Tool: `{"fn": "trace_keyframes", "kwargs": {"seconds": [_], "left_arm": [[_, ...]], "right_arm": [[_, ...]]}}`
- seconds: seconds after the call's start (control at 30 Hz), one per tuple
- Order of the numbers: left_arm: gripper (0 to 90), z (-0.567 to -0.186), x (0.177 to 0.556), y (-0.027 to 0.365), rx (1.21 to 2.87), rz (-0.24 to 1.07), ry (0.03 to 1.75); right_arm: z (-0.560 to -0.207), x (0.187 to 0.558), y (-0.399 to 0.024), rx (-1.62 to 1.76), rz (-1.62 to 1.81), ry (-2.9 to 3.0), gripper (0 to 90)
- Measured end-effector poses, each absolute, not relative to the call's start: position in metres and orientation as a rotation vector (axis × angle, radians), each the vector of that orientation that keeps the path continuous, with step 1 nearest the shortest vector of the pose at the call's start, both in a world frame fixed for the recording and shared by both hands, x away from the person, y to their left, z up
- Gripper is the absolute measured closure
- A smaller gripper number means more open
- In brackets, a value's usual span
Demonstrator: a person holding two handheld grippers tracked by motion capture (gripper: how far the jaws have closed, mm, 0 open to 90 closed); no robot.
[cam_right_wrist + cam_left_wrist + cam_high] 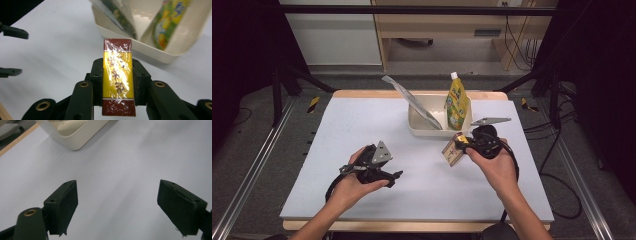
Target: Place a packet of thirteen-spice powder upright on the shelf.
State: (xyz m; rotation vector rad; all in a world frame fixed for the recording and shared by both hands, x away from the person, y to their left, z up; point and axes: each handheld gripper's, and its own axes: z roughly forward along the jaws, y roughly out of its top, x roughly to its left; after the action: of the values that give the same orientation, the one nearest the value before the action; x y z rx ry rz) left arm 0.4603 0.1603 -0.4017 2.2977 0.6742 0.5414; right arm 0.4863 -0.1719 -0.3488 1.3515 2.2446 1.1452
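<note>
Can't read the script on the yellow-and-maroon packet (117,80), shiny clear wrap over it. Clamped between the right gripper (462,145) jaws, just off the cream tray (419,131) near the worktop's (362,120) far edge. Yellow-green spout pouch (457,102) and a silver pouch (412,102) leaning inside. Left gripper (117,205) jaws spread wide over bare worktop.

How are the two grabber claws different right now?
The left gripper has its jaws spread wide with nothing between them, while the right gripper is shut on a yellow and dark-red wrapped packet. The left gripper is nearer the person; the right is close to the cream tray. Both have black jaws.
</note>
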Motion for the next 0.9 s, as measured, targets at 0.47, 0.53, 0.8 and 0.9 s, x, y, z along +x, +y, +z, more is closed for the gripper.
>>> {"fn": "trace_keyframes", "kwargs": {"seconds": [0.47, 0.53, 0.8, 0.9], "left_arm": [[12.8, -0.431, 0.464, 0.203, 2.252, 0.564, 0.871], [12.8, -0.433, 0.465, 0.211, 2.243, 0.577, 0.901], [11.1, -0.442, 0.462, 0.227, 2.26, 0.61, 0.96], [10.3, -0.443, 0.46, 0.23, 2.253, 0.622, 0.983]], "right_arm": [[-0.324, 0.503, -0.212, 1.455, 0.986, 2.156, 68.0], [-0.321, 0.508, -0.215, 1.472, 0.983, 2.143, 68.0], [-0.305, 0.524, -0.22, 1.502, 0.941, 2.107, 68.0], [-0.298, 0.53, -0.219, 1.502, 0.921, 2.096, 68.0]]}}
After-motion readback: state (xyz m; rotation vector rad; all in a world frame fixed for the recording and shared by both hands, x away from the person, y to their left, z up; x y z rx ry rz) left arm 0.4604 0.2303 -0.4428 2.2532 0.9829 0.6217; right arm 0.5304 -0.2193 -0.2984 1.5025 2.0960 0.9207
